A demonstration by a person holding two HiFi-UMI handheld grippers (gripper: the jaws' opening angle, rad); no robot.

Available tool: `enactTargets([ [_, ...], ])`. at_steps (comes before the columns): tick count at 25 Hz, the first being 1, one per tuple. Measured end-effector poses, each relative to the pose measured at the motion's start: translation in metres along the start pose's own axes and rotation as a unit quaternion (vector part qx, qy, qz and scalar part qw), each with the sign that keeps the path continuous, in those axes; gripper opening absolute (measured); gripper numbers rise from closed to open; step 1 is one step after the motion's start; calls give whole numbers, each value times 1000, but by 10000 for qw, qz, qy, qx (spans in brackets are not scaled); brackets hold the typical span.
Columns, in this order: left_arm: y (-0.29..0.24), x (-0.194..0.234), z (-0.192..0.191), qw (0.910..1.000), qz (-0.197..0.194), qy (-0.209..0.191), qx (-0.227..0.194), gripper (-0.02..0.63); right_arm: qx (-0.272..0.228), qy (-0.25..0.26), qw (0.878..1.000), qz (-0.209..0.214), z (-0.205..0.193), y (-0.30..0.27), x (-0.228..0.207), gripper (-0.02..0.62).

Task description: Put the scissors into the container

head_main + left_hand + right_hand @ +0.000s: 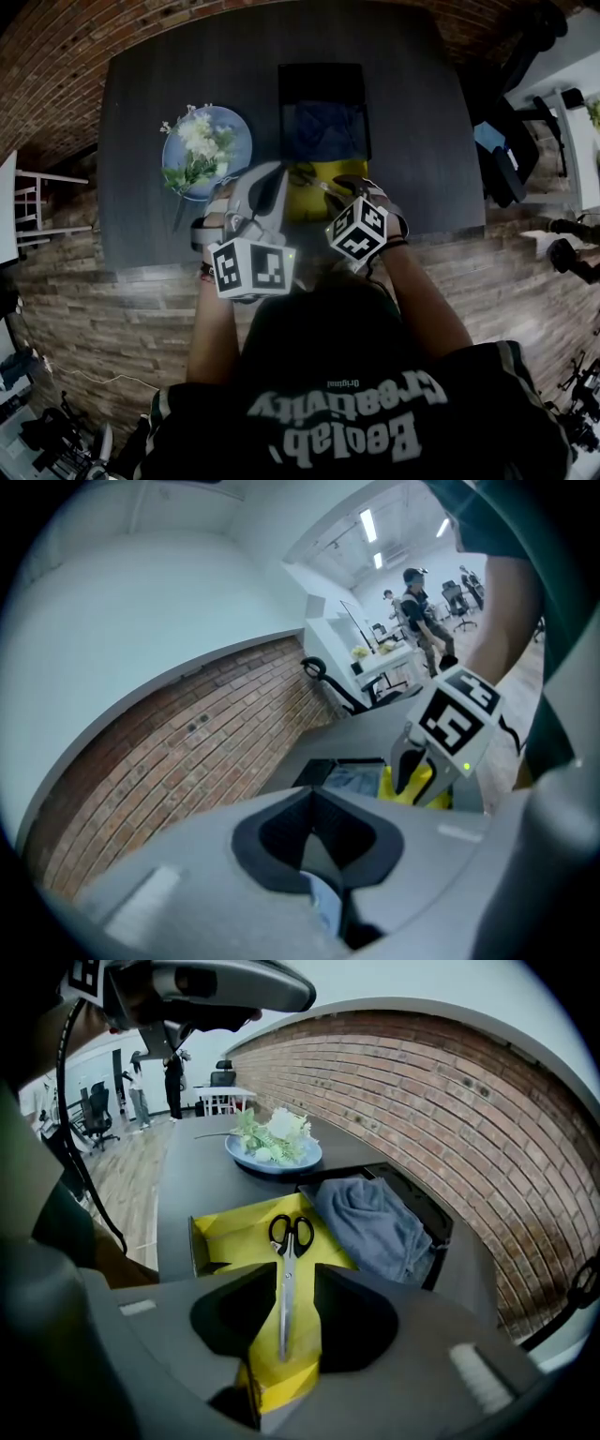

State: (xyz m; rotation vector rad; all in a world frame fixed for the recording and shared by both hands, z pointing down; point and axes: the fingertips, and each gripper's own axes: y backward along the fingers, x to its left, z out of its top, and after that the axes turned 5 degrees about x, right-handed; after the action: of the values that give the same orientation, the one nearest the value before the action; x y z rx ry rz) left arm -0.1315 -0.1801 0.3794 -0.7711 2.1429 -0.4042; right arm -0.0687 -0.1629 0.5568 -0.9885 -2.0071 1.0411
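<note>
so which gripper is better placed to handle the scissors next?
Right. The right gripper has its jaws apart on either side of the scissors, which lie along the yellow container. The left gripper points off toward the brick wall, jaws together, with no scissors in its view.

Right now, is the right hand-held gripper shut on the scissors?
No, the right hand-held gripper stands open, scissors lying untouched between its jaws in the box.

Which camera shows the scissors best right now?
The right gripper view: the scissors lie whole in the yellow container, framed by parted jaws. In the head view the left gripper and right gripper cover most of them; the left gripper view shows none of them.
</note>
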Motion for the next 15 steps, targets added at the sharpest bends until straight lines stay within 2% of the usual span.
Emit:
enactTargets([
  [15, 7, 6, -17, 9996, 135, 80, 254, 3, -683, 100, 9975, -140, 36, 38, -8, 126],
])
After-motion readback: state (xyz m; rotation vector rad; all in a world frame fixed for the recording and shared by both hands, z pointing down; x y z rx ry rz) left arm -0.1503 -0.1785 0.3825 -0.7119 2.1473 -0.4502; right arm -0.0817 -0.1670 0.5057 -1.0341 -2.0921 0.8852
